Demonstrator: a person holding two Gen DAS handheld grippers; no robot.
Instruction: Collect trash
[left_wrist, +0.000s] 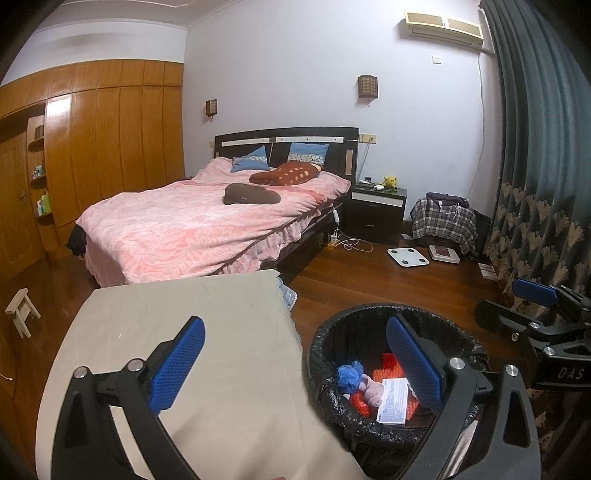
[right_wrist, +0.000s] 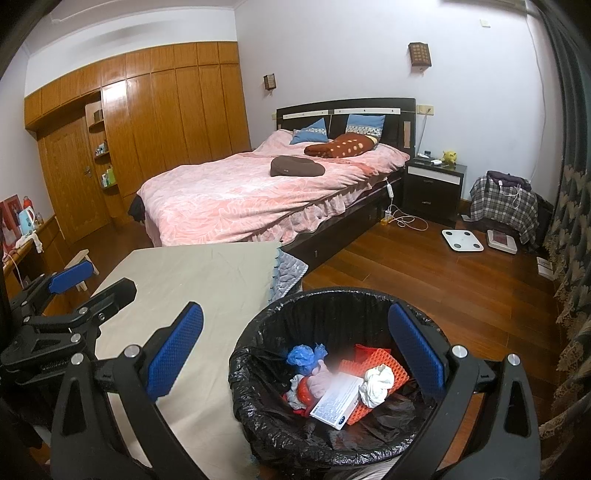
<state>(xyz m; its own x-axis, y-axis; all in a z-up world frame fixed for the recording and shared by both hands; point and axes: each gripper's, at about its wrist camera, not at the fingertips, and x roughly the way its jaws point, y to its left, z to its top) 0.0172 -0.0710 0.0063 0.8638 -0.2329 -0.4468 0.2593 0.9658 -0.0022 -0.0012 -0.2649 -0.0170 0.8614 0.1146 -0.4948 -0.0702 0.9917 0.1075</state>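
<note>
nearly done: trash sits in the bin, table bare

seemingly the collecting is close to finished. the bin (right_wrist: 332, 373), lined with a black bag (right_wrist: 258, 417), stands on the floor just beside the cloth-covered table (right_wrist: 192, 291), and that tabletop shows no loose scraps in either view. inside the bin lie a crumpled blue wrapper (right_wrist: 303, 354), an orange ridged piece (right_wrist: 380, 373), a white printed card (right_wrist: 334, 400), a wadded white tissue (right_wrist: 376, 382) and a pinkish wad (right_wrist: 321, 380), piled together near the bin's middle. the right gripper (right_wrist: 295, 358) hovers above the bin, jaws spread wide and holding nothing. the left gripper (left_wrist: 295, 365) hangs over the bin's table-side rim, jaws likewise spread and empty. whatever is left, i judge, lies away from the bin, out of view.
</note>
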